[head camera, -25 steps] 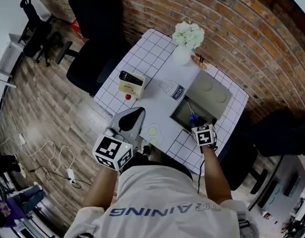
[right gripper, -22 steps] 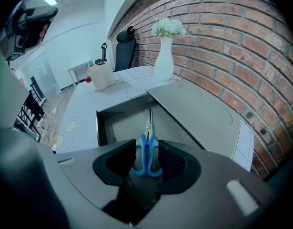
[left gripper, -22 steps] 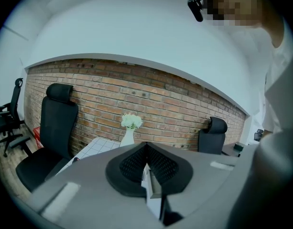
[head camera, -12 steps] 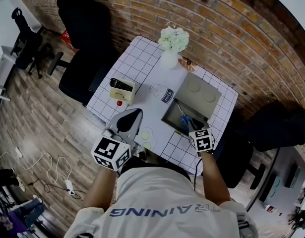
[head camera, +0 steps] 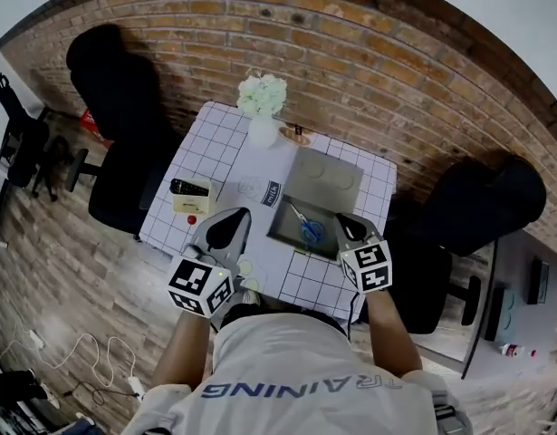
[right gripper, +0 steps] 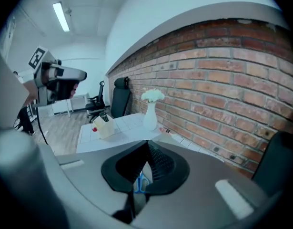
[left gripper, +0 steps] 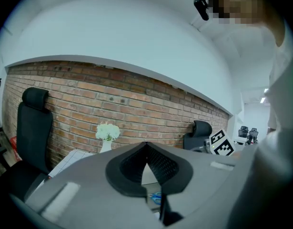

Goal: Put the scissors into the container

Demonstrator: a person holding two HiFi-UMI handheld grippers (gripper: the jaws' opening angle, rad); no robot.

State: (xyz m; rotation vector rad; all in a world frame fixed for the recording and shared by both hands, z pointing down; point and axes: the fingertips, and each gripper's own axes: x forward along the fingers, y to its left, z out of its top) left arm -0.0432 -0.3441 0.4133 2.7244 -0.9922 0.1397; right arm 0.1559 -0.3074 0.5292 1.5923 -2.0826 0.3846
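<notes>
Head view: a grey rectangular container (head camera: 280,234) sits on the table (head camera: 219,148), which has a white grid-patterned top. The container's flat lid (head camera: 331,172) lies open toward the brick wall. Blue-handled scissors (head camera: 307,231) lie inside the container on its bottom. A beige holder (head camera: 187,207) has a black remote (head camera: 189,188) in it. A white vase (head camera: 263,132) holds white flowers (head camera: 263,94). The left tool (head camera: 235,223) is over the near table edge. The right tool (head camera: 344,224) is just beside the container's right side.

Left gripper view: the dark ribbed pads are closed together with nothing between them. A bit of the blue scissor handle shows below, past the grey smooth shell.

Right gripper view: the jaws are pressed together and empty. The blue handles show under them, inside the container. The vase and the holder stand beyond.
</notes>
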